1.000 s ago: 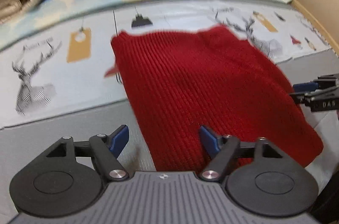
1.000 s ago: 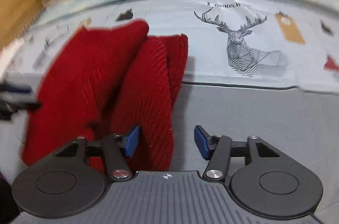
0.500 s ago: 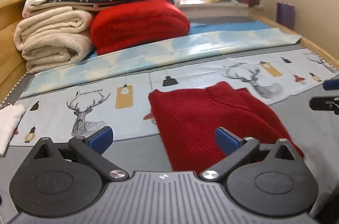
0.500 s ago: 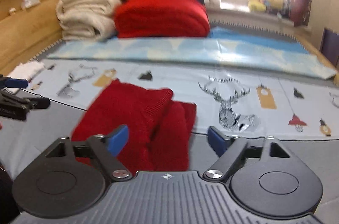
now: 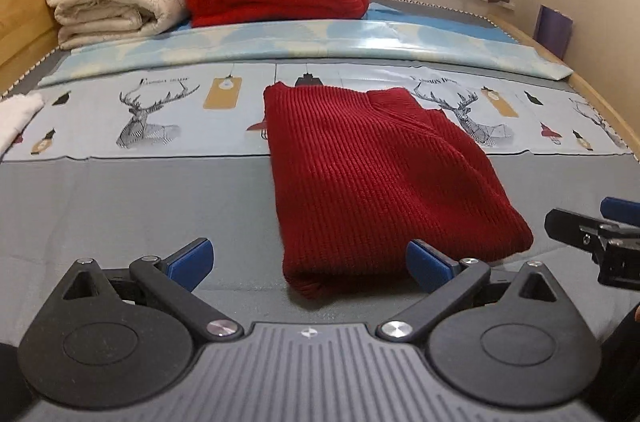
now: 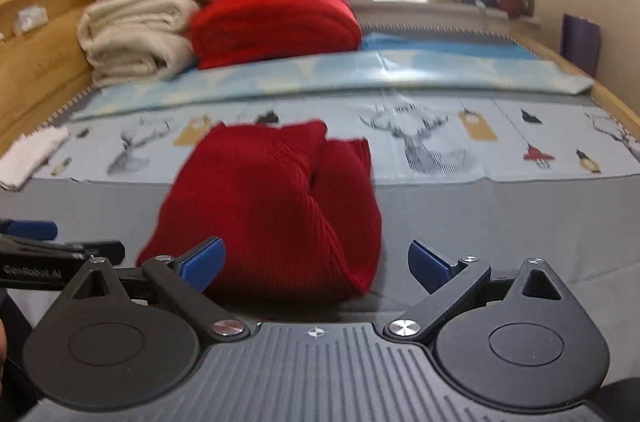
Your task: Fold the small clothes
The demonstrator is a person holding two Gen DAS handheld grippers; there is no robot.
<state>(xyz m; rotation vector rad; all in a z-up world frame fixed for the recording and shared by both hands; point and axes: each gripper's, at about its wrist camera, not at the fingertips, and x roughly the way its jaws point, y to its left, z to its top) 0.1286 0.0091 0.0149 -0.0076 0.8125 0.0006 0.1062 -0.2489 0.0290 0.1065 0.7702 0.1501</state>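
We see the folded red ribbed-knit sweater (image 5: 372, 178) lying on the grey bed (image 5: 132, 206), partly over a deer-printed sheet (image 5: 148, 114). Our left gripper (image 5: 308, 262) and right gripper (image 6: 316, 260) both hover wide apart, holding nothing. "GenRobot.AI" is legible on the left gripper in the right wrist view.

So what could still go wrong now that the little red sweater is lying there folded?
Probably little, but two things stand out. The red sweater looks loosely folded: in the right wrist view a flap on its right side sits apart with a gap, so it might spring open. Both the left claw and the right claw are open and close to its near edge, so a careless forward move could snag the knit and drag the fold out of shape.
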